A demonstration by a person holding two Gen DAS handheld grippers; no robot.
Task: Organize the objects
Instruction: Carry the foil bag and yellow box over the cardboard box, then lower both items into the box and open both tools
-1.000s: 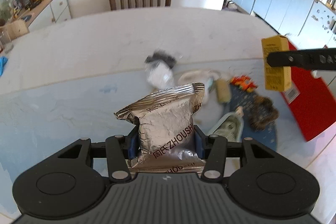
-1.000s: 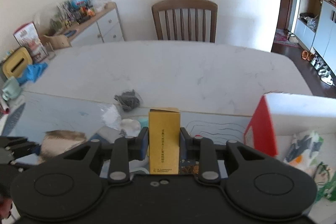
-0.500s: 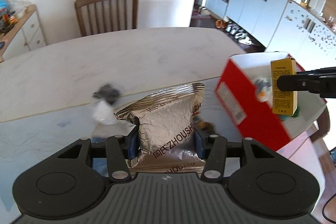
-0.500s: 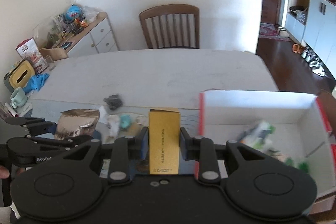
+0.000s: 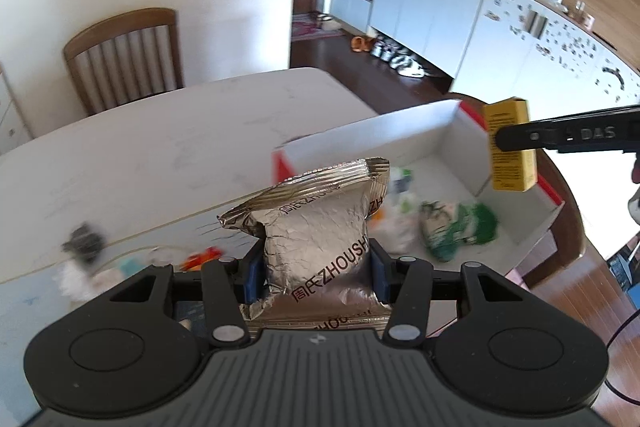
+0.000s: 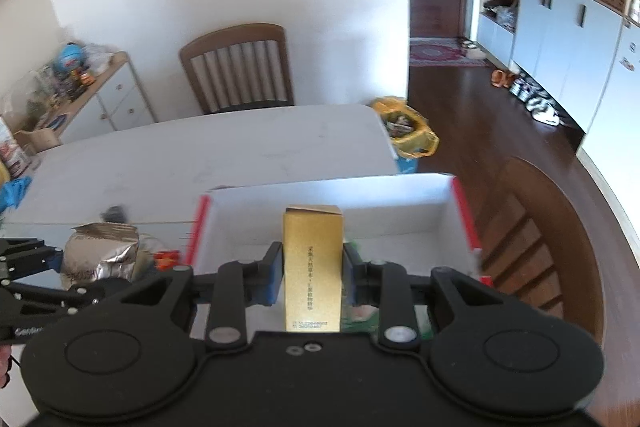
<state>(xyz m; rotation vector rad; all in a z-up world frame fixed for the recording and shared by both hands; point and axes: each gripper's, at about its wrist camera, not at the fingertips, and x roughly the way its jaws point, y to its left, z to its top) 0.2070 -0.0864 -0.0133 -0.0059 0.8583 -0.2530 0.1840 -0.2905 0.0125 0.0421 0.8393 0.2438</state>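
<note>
Two hand-held grippers carry loads toward the red-and-white box [image 5: 448, 135]: the left hand-held gripper [image 5: 316, 277] clamps a silver snack bag [image 5: 320, 227], the right hand-held gripper [image 6: 310, 277] a yellow carton [image 6: 313, 267] over the box, best lowered inside before release.

Open box [image 6: 400, 195] sits at the table's [image 6: 200, 155] right end. Packets [image 5: 456, 227] lie inside the box. Small items [image 5: 200, 255] lie on the table left of the box. Chair [image 6: 240, 67] stands behind the table.
</note>
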